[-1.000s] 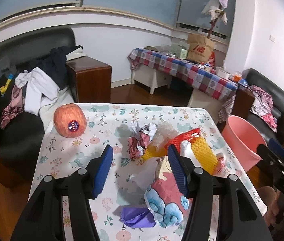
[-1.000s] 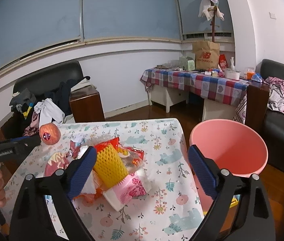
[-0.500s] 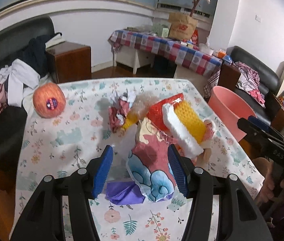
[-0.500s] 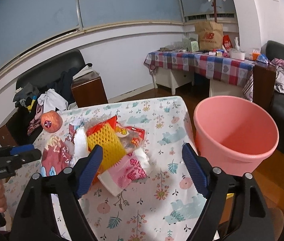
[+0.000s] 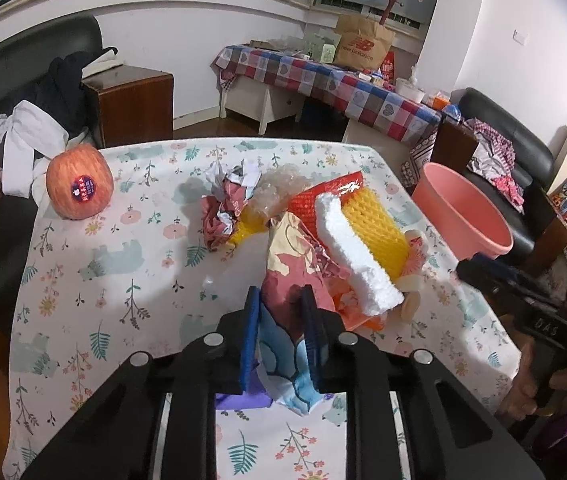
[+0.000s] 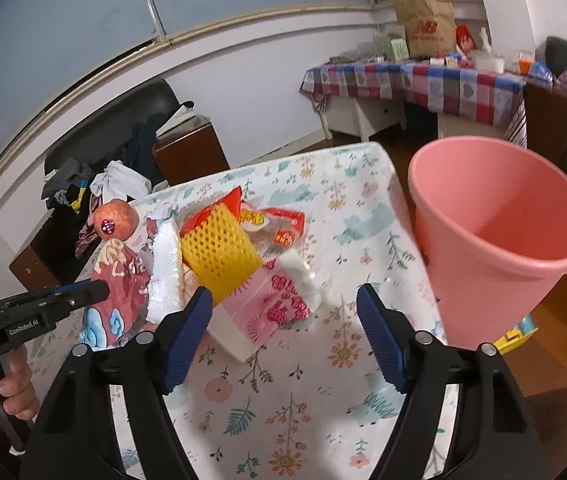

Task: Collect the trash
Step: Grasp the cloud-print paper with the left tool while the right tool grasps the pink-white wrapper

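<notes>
Bright overhead indoor light, soft shadows on worktop (image 5: 131, 264); heavy fisheye bending, black vignette corners, 12 o'clock windows dim.

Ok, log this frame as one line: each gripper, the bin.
left gripper: closing on red-and-blue cloud-print wrapper | right gripper: closing, pink floral packet between jaws, untouched | pink bin: no trash seen

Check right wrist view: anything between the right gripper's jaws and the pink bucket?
No trash there. Right wrist view shows only bare floral tablecloth between the right gripper, jaws closing, and the bucket; the pile lies on the other side.
</notes>
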Motion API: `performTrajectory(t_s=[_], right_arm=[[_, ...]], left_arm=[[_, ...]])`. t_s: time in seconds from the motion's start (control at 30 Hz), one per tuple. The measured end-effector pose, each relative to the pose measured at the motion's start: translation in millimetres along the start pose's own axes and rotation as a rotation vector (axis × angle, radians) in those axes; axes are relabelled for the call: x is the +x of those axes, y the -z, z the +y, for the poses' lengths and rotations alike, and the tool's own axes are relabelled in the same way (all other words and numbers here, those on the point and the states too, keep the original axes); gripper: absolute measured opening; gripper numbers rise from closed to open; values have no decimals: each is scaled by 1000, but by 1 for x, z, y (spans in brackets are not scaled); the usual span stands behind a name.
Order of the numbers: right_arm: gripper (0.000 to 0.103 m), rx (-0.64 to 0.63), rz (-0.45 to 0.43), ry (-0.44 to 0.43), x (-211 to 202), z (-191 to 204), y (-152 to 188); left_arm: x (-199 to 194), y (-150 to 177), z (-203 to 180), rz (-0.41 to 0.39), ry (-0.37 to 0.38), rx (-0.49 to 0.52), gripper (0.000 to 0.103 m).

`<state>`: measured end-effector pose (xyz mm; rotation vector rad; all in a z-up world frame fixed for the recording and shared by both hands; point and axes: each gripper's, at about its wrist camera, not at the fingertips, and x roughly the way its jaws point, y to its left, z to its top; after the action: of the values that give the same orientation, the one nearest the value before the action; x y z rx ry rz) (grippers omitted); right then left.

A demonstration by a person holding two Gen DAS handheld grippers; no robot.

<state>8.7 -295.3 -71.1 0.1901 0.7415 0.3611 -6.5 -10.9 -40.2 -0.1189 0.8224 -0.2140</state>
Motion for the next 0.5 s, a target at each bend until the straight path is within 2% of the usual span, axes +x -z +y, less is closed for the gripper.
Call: performTrajectory(t_s=[0.1, 0.23, 0.5], right_arm=[[74, 3, 13, -16, 3, 1, 1], [67, 31, 55, -69, 11, 4, 4], [67, 23, 117, -107, 27, 21, 7]], left_arm=[[-7, -3, 0, -27, 10, 0, 19], [-17, -8, -1, -62, 21, -8, 19], [-19, -9, -4, -69, 36, -14, 19]])
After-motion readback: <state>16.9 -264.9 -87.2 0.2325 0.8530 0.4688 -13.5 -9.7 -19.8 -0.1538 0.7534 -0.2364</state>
